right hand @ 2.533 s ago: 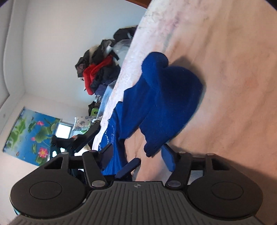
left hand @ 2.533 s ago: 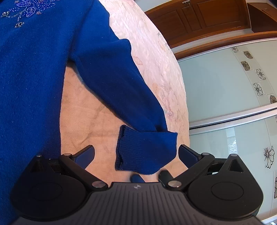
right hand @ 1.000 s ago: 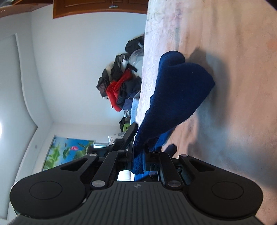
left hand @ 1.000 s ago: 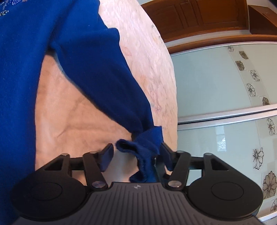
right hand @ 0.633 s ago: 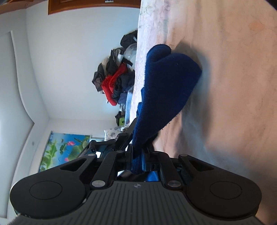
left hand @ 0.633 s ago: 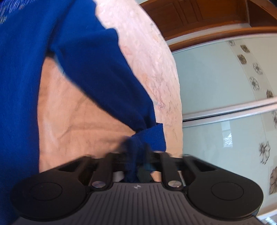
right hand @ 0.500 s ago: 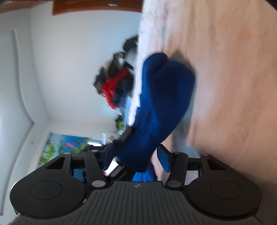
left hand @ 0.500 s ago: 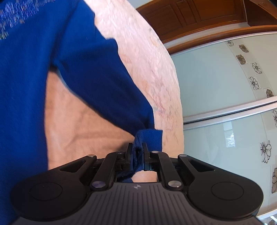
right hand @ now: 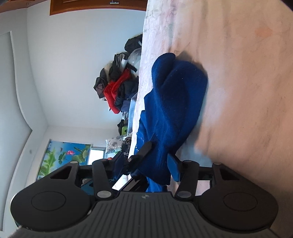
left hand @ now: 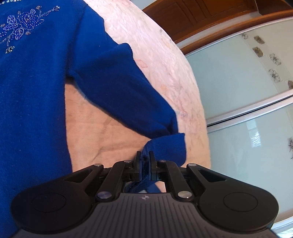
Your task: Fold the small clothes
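A royal-blue sweater with beaded flowers on its chest lies spread on a bed under a pale pink cover. Beyond the bed's edge stand frosted sliding doors with flower decals and a brown wooden cabinet. In the right wrist view a heap of dark and red clothes sits at the bed's far side, below a white wall with a lotus painting.

The left tool is clamped tight on the cuff of 1 sleeve, the knit bunched between its fingers and lifted just off the cover. The right tool stands about half apart; the other sleeve's end lies between its fingers, and no pinch on it shows.

A second ago the roles were reversed: the left tool stood apart around its cuff, and the right tool gripped its sleeve. The right tool's jaws have just been opening, then easing slightly inward, with the sleeve end between them.
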